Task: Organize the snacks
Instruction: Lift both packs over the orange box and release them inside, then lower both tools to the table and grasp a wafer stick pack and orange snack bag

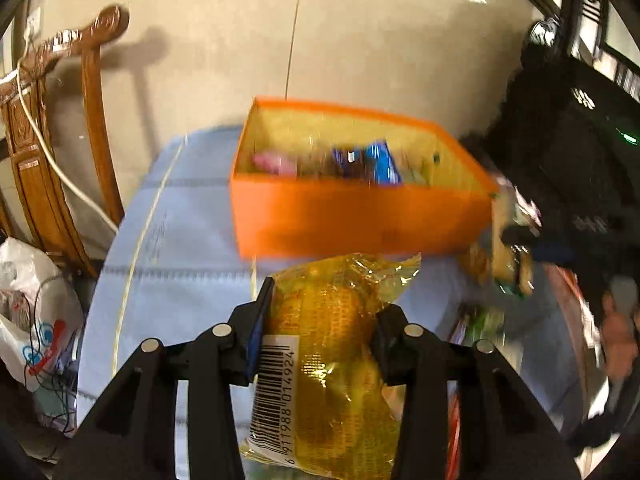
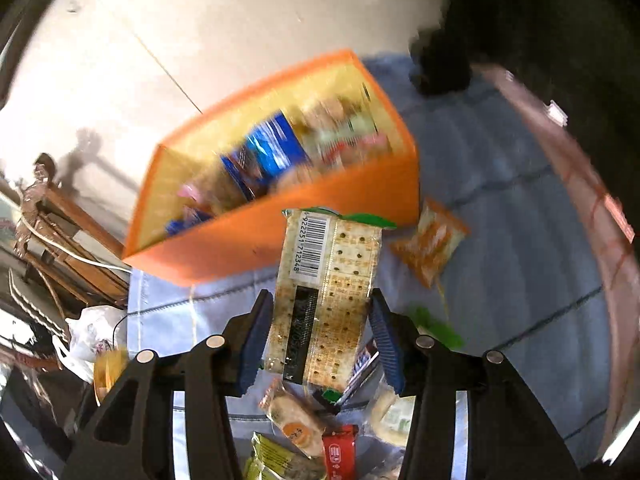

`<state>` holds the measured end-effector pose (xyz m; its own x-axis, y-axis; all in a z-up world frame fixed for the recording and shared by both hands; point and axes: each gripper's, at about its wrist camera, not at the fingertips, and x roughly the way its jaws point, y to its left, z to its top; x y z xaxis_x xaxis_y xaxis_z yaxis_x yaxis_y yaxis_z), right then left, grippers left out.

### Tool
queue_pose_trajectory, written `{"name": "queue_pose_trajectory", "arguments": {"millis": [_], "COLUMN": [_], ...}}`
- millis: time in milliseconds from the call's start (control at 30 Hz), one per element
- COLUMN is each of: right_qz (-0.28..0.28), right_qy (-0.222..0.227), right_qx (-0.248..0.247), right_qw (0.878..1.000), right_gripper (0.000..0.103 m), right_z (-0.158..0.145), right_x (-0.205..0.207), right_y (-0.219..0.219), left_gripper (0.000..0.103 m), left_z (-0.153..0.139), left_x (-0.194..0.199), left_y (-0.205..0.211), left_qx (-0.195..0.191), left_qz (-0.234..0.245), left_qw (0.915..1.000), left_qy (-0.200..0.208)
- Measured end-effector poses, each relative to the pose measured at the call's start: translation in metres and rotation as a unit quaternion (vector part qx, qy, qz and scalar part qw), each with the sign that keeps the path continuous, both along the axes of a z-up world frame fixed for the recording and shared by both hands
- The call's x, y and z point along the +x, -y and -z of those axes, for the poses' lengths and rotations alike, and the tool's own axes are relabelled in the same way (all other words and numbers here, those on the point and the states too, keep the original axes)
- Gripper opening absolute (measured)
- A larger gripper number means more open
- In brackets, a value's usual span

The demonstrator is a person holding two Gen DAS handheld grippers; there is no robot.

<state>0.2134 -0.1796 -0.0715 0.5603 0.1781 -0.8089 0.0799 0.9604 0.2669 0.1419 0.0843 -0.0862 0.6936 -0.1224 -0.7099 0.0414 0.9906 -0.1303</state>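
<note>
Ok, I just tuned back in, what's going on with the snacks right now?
Both handheld grippers are carrying a snack each above the blue tablecloth. The left gripper is clamped on a yellow cellophane packet; the right gripper holds a cracker pack. The orange box ahead already contains several snacks, and more lie loose on the cloth.

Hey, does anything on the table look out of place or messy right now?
Yes. Several snack packets lie loose on the blue tablecloth rather than in the orange box: an orange packet beside the box's corner, and a jumbled pile nearer the camera, packets overlapping at odd angles. Nothing looks spilled or torn.
</note>
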Motion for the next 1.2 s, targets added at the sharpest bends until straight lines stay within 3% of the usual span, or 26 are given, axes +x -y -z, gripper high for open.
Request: {"name": "queue_pose_trajectory", "arguments": {"millis": [200,333,667,733,800,867,900,933,1033,1200], "right_qz": [-0.020,-0.021,-0.048,-0.051,-0.055,-0.053,-0.051,-0.048,-0.042,-0.033], "right_qy": [0.077,0.101,0.125,0.126,0.124,0.107,0.093,0.090,0.142,0.124], "right_qx": [-0.025,-0.024,-0.053,-0.053,-0.058,-0.059,-0.061,-0.073,-0.158,-0.136], "right_qw": [0.996,0.994,0.990,0.989,0.989,0.991,0.992,0.992,0.976,0.982], "right_gripper": [0.049,0.049,0.049,0.049,0.049,0.051,0.067,0.097,0.099,0.099], "right_z": [-0.056,-0.077,-0.097,-0.099,-0.098,-0.093,-0.091,-0.092,-0.102,-0.106], "right_x": [0.021,0.050,0.101,0.105,0.109,0.124,0.133,0.136,0.133,0.126], "right_y": [0.004,0.012,0.002,-0.001,-0.005,-0.006,-0.007,-0.008,-0.016,0.002], "left_gripper": [0.041,0.041,0.041,0.041,0.042,0.060,0.095,0.099,0.099,0.099], "left_z": [-0.043,-0.064,-0.088,-0.091,-0.096,-0.100,-0.102,-0.104,-0.110,-0.112], "left_x": [0.048,0.080,0.129,0.131,0.135,0.147,0.150,0.150,0.156,0.147], "left_y": [0.021,0.025,0.026,0.025,0.021,0.022,0.022,0.021,0.016,0.008], "left_qx": [0.015,0.013,0.018,0.012,-0.020,-0.005,0.003,0.007,0.003,-0.017], "left_qz": [-0.005,-0.017,-0.011,-0.008,0.002,0.001,-0.007,-0.021,-0.026,-0.023], "left_qw": [0.9995,0.9990,0.9983,0.9983,0.9974,0.9978,0.9975,0.9964,0.9973,0.9970], "left_qy": [0.029,0.039,0.053,0.056,0.069,0.066,0.070,0.082,0.069,0.072]}}
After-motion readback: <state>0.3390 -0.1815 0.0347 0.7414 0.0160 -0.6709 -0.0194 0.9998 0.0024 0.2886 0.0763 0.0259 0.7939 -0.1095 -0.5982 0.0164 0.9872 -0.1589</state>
